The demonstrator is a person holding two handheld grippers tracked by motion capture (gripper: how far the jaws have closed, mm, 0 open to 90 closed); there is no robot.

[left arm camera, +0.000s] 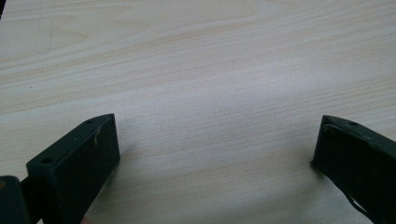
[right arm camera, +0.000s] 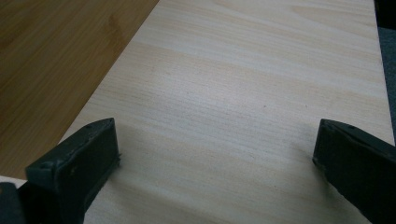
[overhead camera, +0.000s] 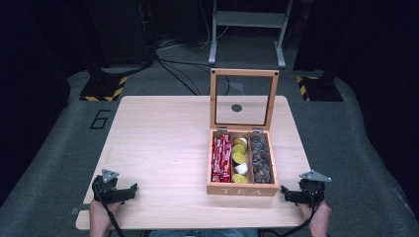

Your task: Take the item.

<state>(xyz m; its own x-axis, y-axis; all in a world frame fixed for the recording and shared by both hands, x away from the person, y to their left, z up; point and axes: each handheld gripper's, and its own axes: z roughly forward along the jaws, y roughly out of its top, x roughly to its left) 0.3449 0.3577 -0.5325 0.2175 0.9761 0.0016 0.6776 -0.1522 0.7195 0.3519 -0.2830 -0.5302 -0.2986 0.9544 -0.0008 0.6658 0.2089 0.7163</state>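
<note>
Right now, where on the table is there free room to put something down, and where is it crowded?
The table is bare left of the tea box, from the far edge down to the left gripper. A narrow strip is free between the box and the right edge, by the right gripper. Inside the box, all three compartments are full.

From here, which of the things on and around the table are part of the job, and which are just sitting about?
Part of the job: tea box with its lid up; red packets, round pods and dark packets in its compartments; left gripper and right gripper, both open.

Sitting about: grey stand, floor cables.
</note>
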